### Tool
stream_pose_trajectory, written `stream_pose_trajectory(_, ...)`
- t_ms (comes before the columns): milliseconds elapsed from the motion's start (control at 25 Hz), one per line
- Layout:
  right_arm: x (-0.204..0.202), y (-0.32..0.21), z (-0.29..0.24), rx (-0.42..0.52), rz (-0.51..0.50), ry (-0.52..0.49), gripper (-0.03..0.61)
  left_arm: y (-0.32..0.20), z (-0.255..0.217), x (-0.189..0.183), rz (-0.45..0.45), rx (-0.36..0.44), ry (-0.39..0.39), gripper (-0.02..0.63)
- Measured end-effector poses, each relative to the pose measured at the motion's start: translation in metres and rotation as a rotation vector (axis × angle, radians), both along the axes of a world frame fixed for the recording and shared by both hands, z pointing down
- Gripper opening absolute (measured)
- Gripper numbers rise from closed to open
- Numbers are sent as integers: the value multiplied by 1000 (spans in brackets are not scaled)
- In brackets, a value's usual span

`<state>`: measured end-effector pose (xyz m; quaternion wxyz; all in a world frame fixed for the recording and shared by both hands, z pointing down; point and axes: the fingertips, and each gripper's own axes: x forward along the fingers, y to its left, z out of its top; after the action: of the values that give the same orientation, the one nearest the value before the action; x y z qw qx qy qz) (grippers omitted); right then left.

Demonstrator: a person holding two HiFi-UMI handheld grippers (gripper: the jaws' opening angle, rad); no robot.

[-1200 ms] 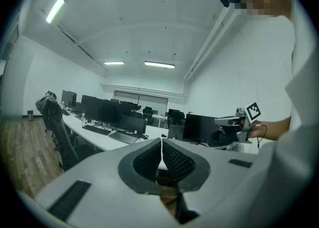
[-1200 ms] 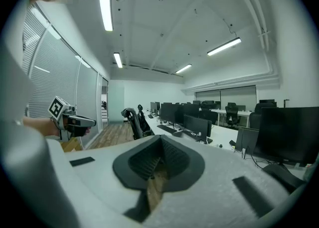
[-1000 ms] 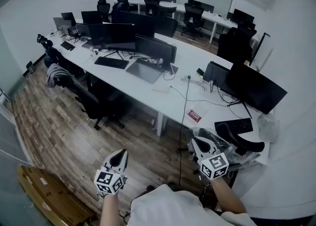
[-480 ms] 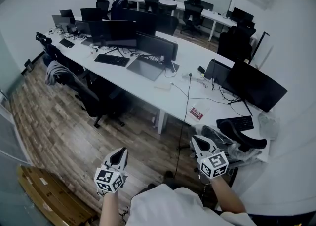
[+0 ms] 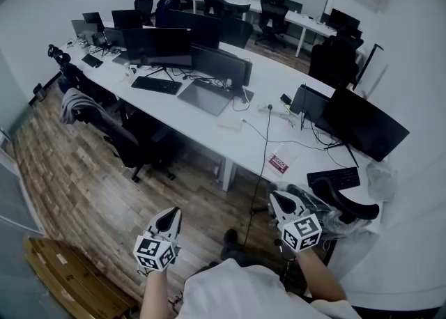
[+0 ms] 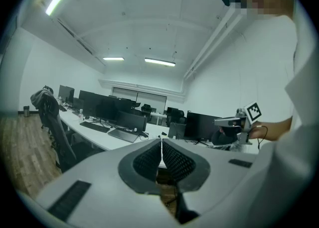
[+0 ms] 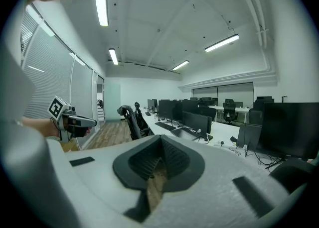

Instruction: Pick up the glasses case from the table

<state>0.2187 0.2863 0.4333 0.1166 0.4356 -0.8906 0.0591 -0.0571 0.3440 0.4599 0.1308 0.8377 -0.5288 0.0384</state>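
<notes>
Over the wooden floor, short of the long white desk, the left gripper and the right gripper are being held side by side, both being kept clenched on nothing. The glasses case is not being made out with any certainty among the monitors, keyboards and cables on that desk.

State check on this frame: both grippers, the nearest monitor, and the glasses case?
Left grey two-jaw gripper: shut, empty.
Right grey two-jaw gripper: shut, empty.
Black desk monitor: screen dark.
Glasses case: cannot be made out on the long white table.
</notes>
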Motion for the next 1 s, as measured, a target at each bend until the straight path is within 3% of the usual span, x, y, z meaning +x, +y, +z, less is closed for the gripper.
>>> stream_pose_trajectory(1000,5,-208,22,-44,-94,-8,2,-201,9,37,-13,-35,-36,11)
